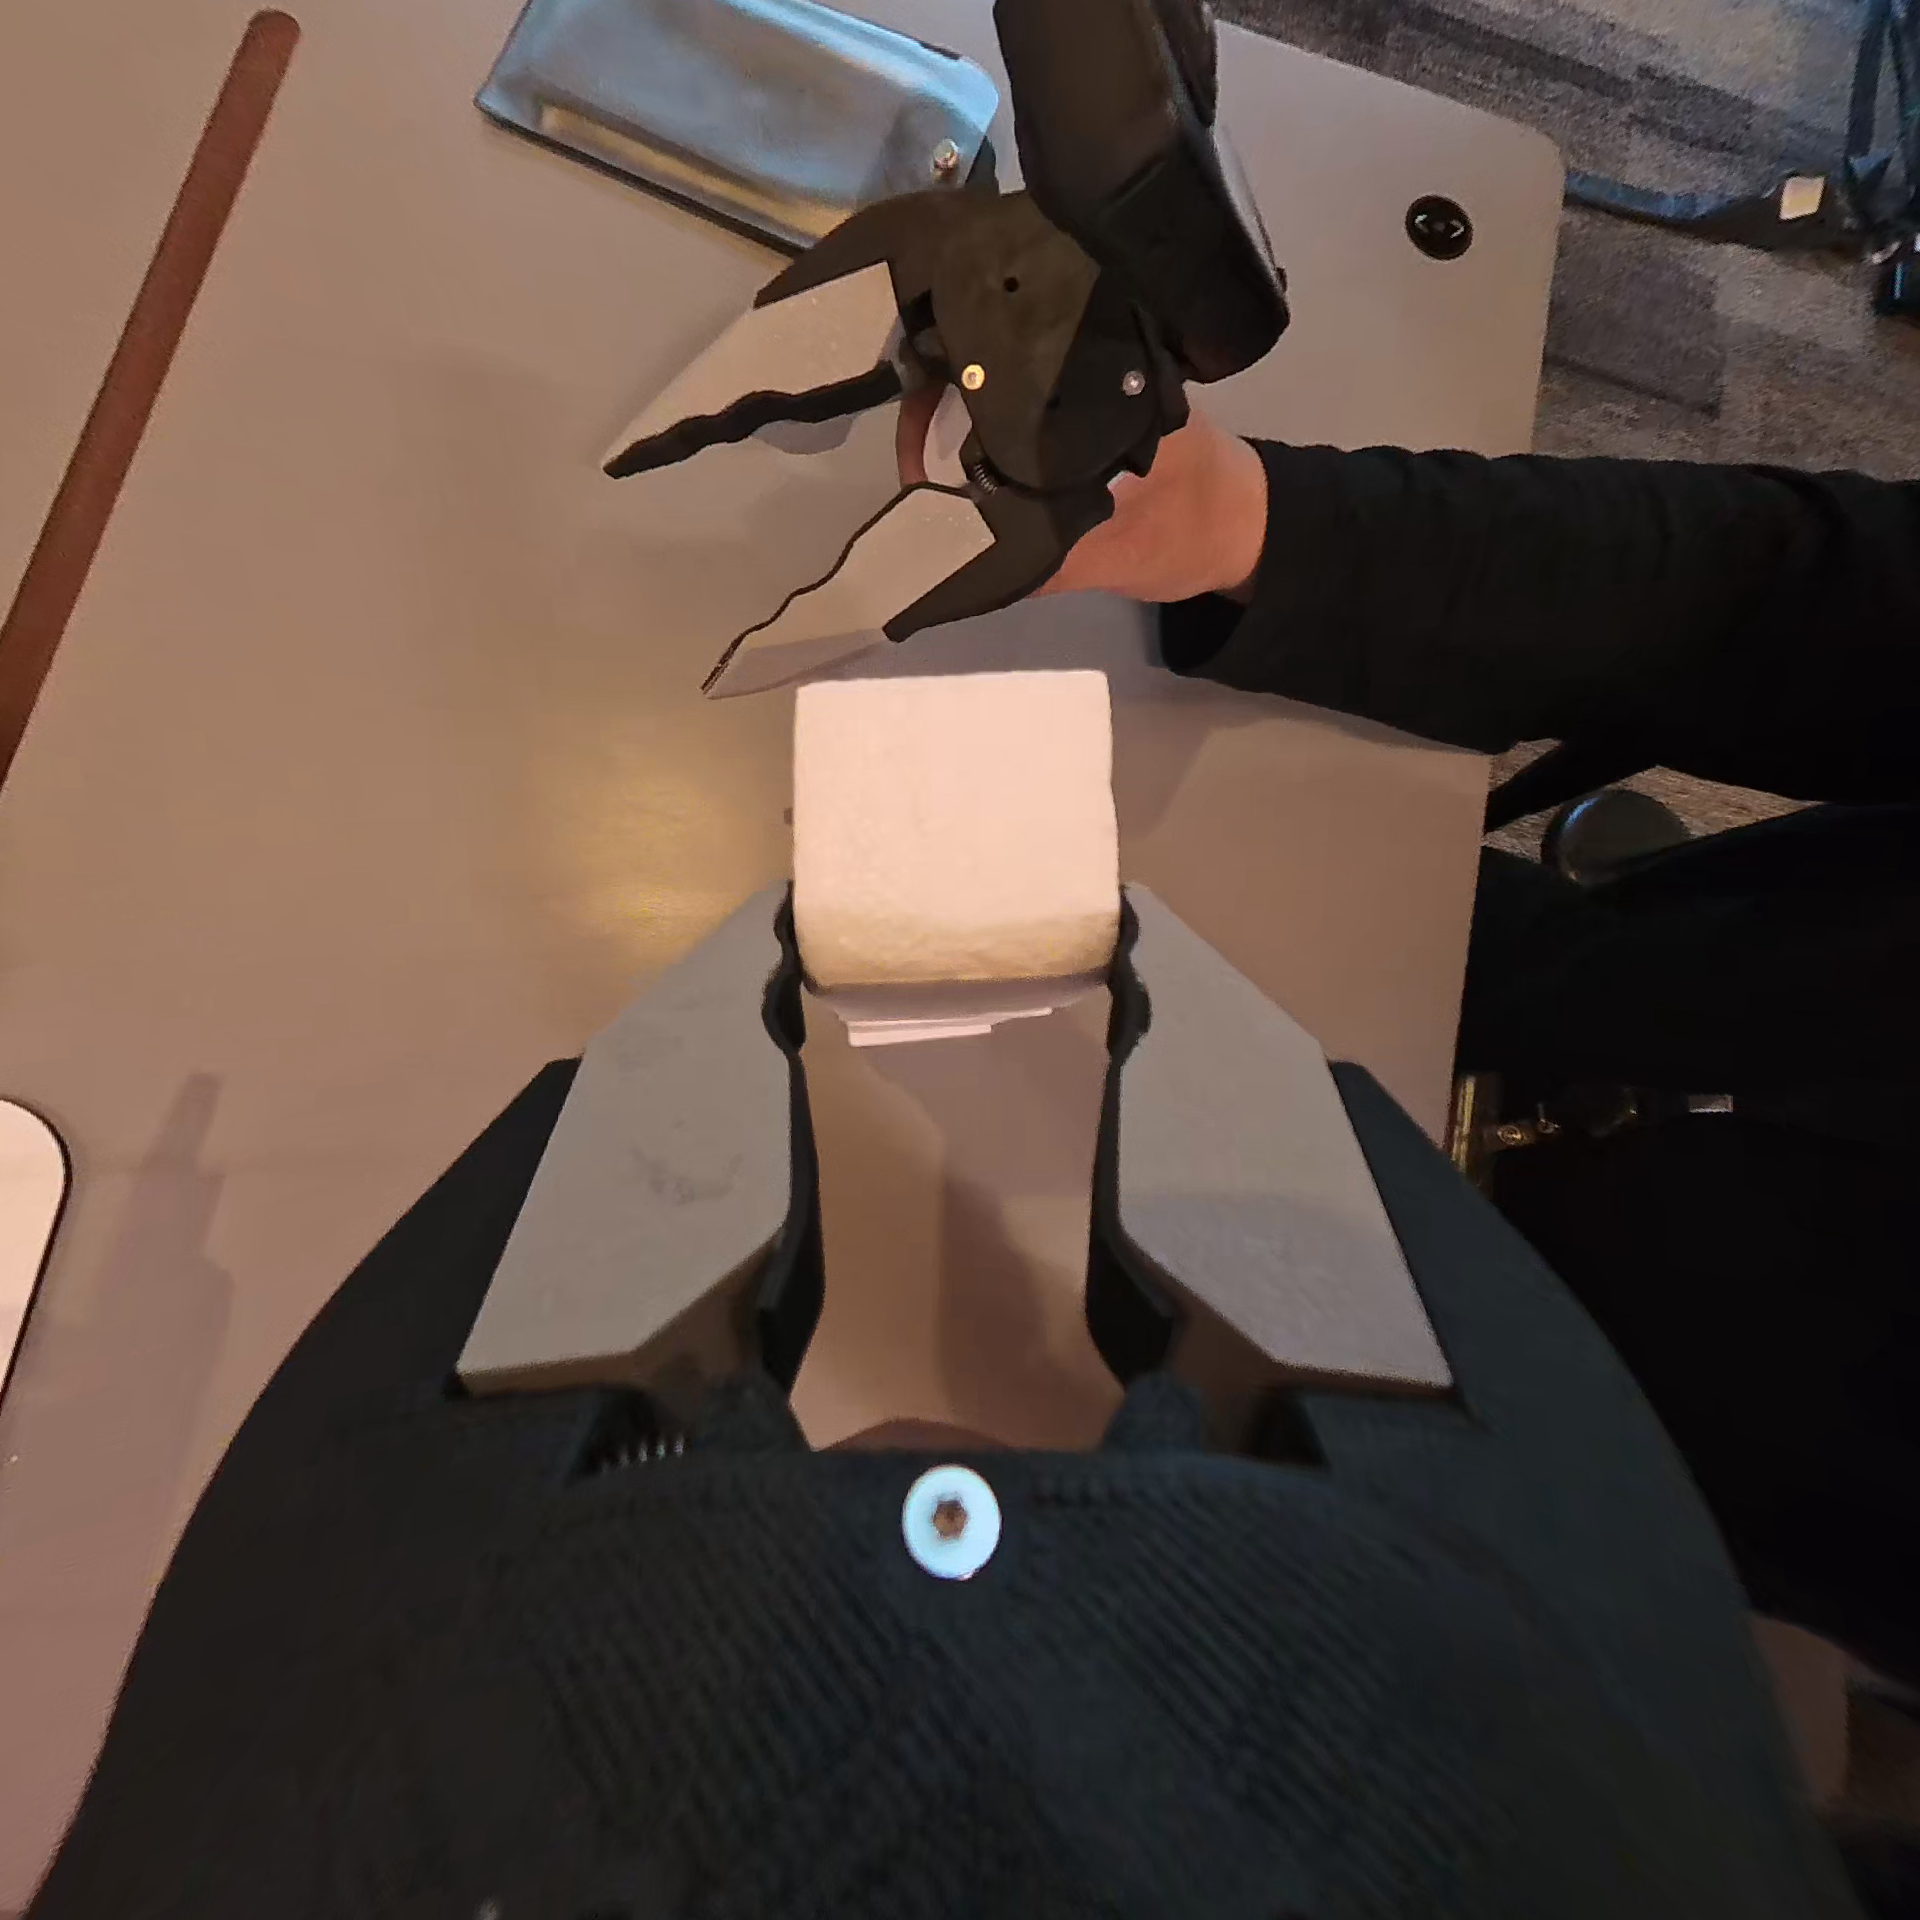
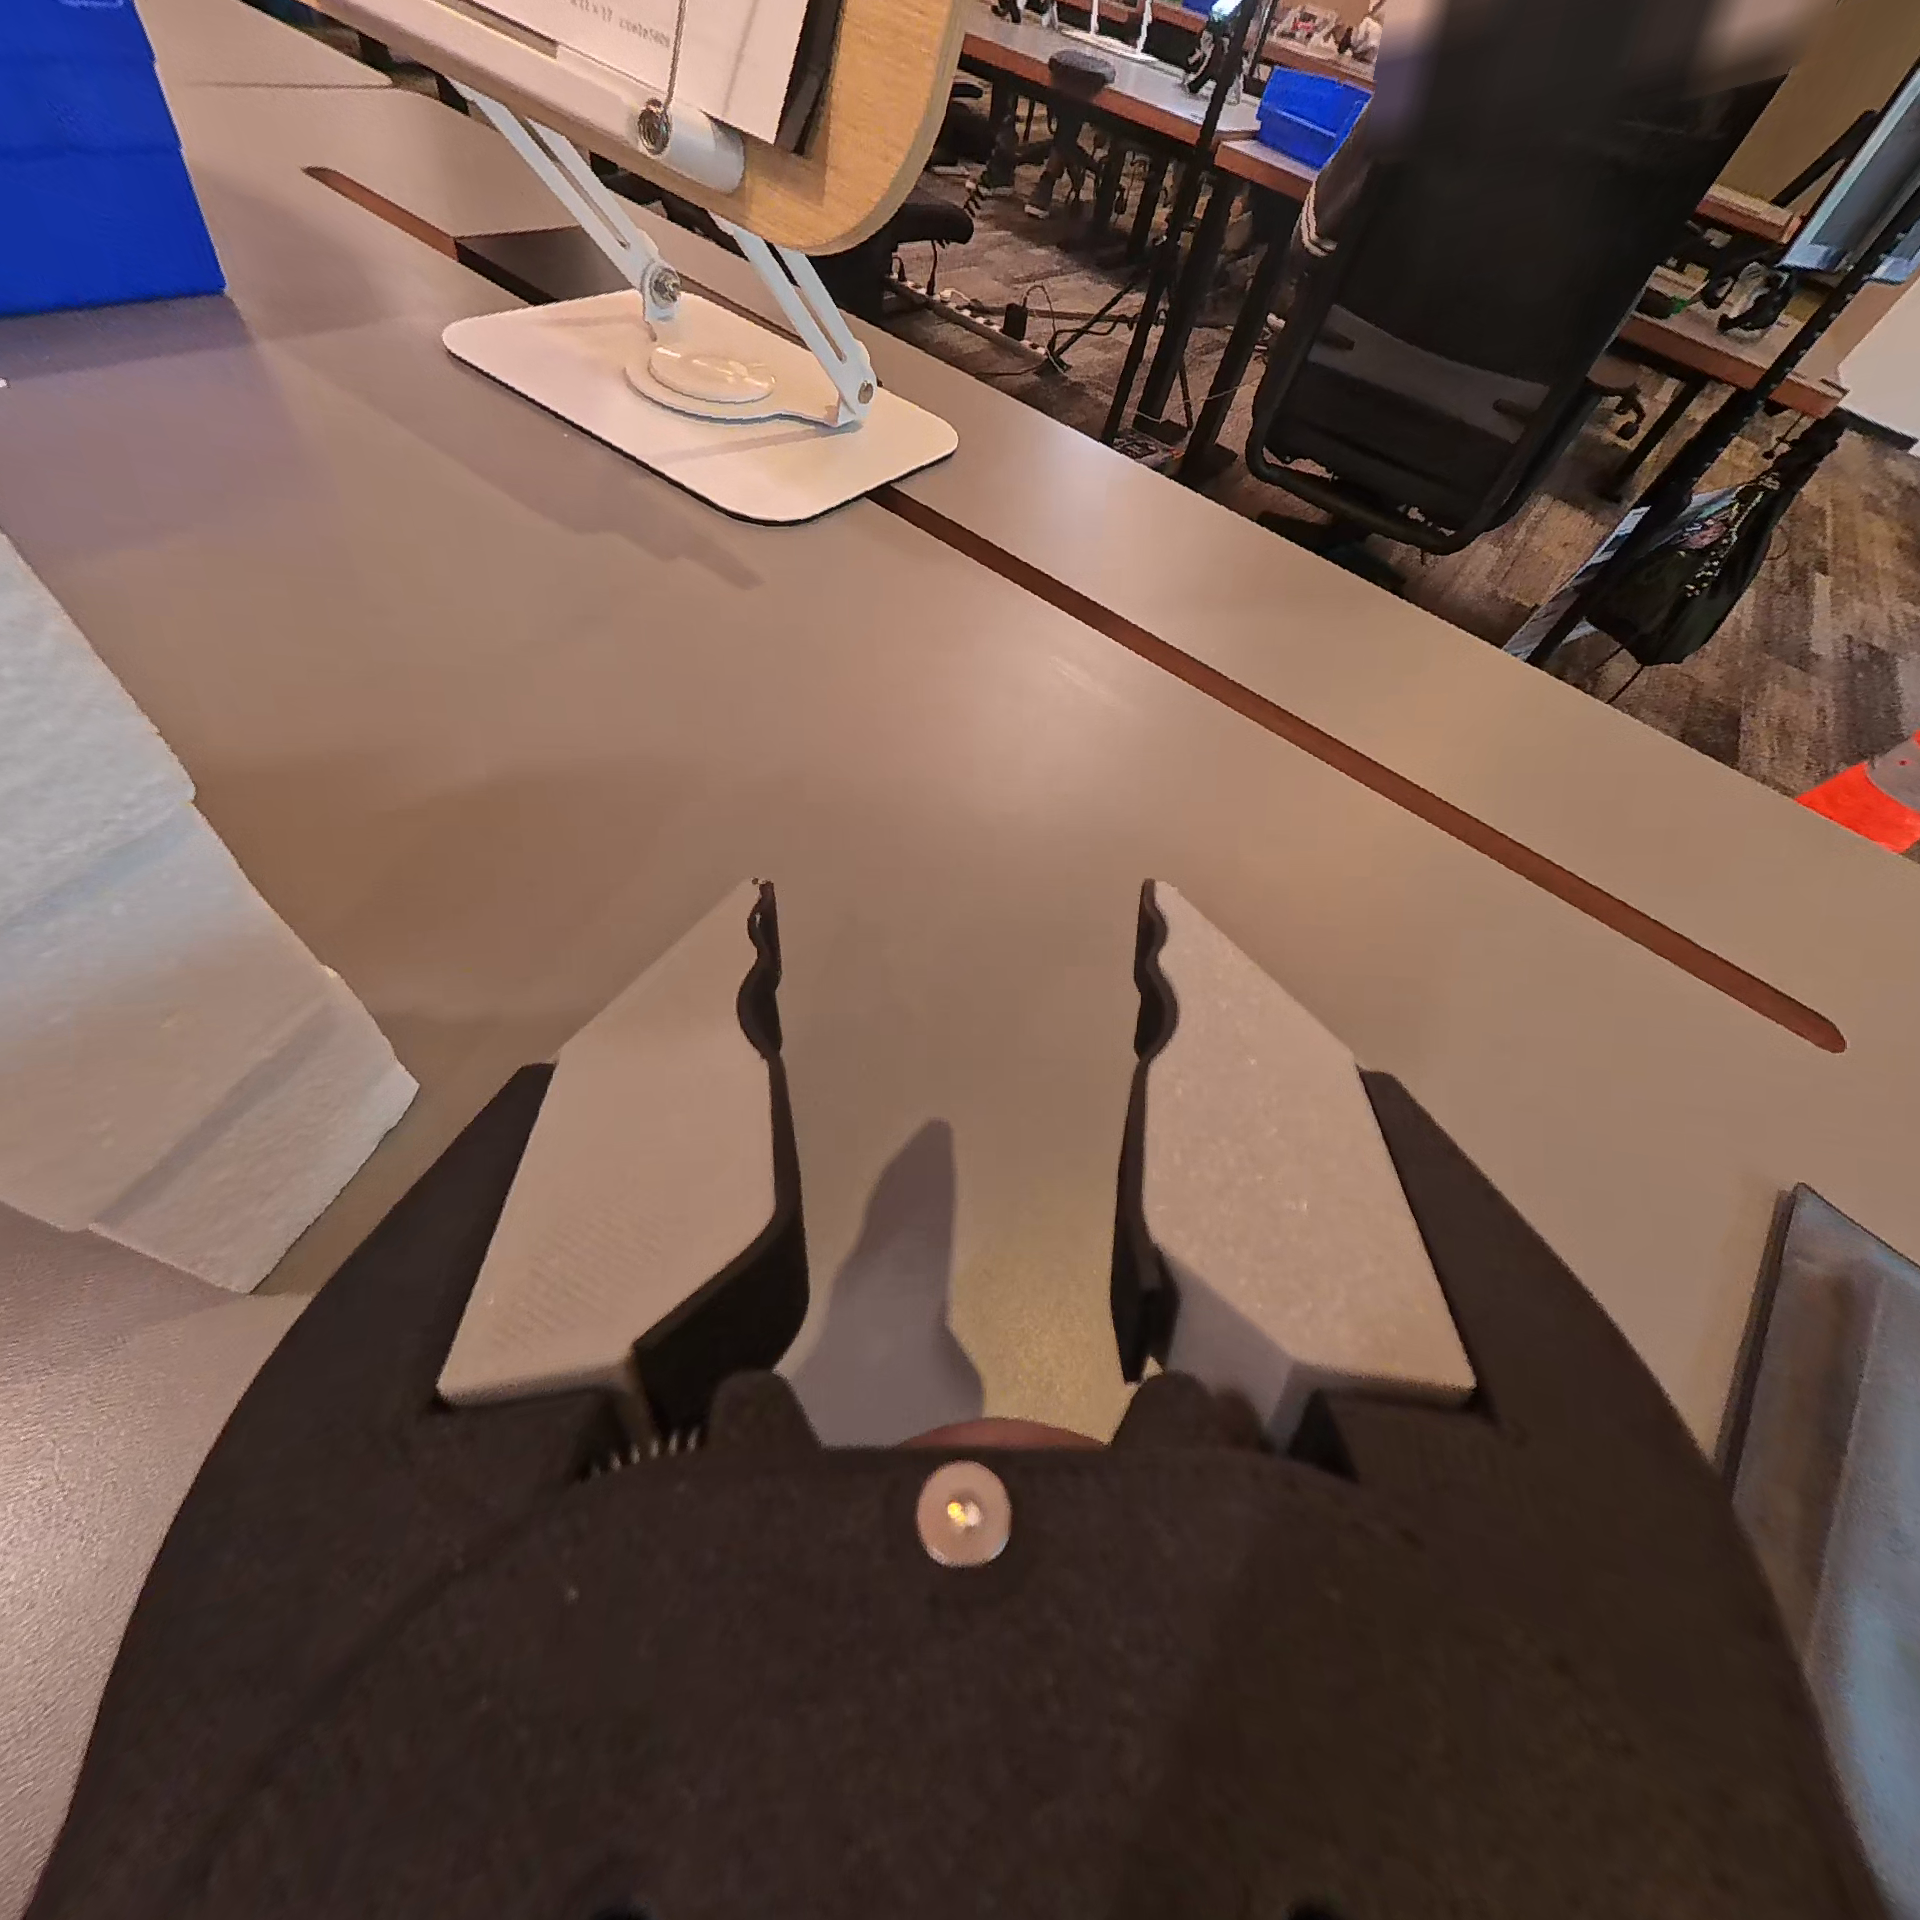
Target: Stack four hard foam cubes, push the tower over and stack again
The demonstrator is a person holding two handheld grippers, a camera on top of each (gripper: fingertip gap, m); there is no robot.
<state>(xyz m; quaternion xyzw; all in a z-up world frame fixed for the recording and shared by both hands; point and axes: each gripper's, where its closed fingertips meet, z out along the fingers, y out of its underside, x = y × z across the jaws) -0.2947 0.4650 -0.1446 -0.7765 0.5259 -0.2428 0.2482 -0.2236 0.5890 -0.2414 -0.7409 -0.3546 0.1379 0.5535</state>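
In the left wrist view I look straight down on a white foam cube point(image 1: 951, 821). My left gripper point(image 1: 956, 920) is shut on it, with one finger against each side. Thin white edges of other cubes point(image 1: 914, 1029) show directly beneath it, so it sits on top of a stack. My right gripper point(image 1: 665, 577) hovers just beyond the cube, open and empty, held by a hand in a black sleeve. In the right wrist view the right gripper point(image 2: 956, 899) is open over the bare table. The foam stack point(image 2: 156, 987) stands at the left edge.
The grey table point(image 1: 364, 727) has a brown groove point(image 2: 1351, 748). A metal plate point(image 1: 748, 114) lies beyond the right gripper, also in the right wrist view point(image 2: 1829, 1507). A white stand point(image 2: 707, 416) holds a wooden board. A blue bin point(image 2: 94, 156) is far left. The table edge point(image 1: 1481, 883) is close. The foam stack point(image 2: 156, 987) lies around 9 cm away from my right fingertips.
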